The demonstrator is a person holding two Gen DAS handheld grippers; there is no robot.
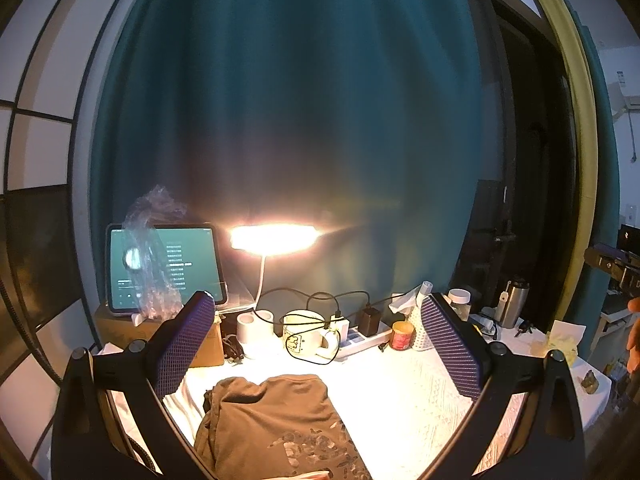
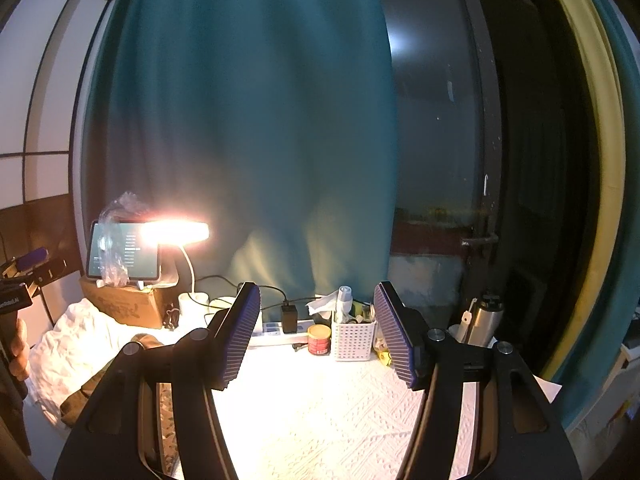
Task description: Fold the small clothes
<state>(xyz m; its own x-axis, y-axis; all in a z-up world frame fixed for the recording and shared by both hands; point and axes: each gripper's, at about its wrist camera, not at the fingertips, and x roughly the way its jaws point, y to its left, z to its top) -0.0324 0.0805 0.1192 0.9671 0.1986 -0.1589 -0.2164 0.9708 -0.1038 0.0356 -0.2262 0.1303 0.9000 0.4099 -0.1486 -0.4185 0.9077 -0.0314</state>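
In the left wrist view, the left gripper (image 1: 316, 344) is held above the desk (image 1: 400, 384) with its fingers (image 1: 186, 344) spread wide and nothing between them. The brown garment (image 1: 276, 424), the thing to be folded, is seen bunched on the white cloth near the front edge of the desk, below and between the fingers. A mug (image 1: 304, 338), a tangle of black cable (image 1: 320, 308) and a power strip (image 1: 360, 338) are crowded along the back edge under the glaring lamp (image 1: 274, 238). A wide sweep while spreading the fabric could catch the cable and pull the mug over.

In the right wrist view, the right gripper (image 2: 318, 336) is also held open and empty, over bare cloth toward the right side of the desk. The garment (image 2: 96, 392) is glimpsed only at the left, mostly hidden behind the finger frame, so its outline probably cannot be judged from here. A white basket (image 2: 354, 340) and a red tin (image 2: 319, 339) stand just ahead and could be knocked by a forward reach.
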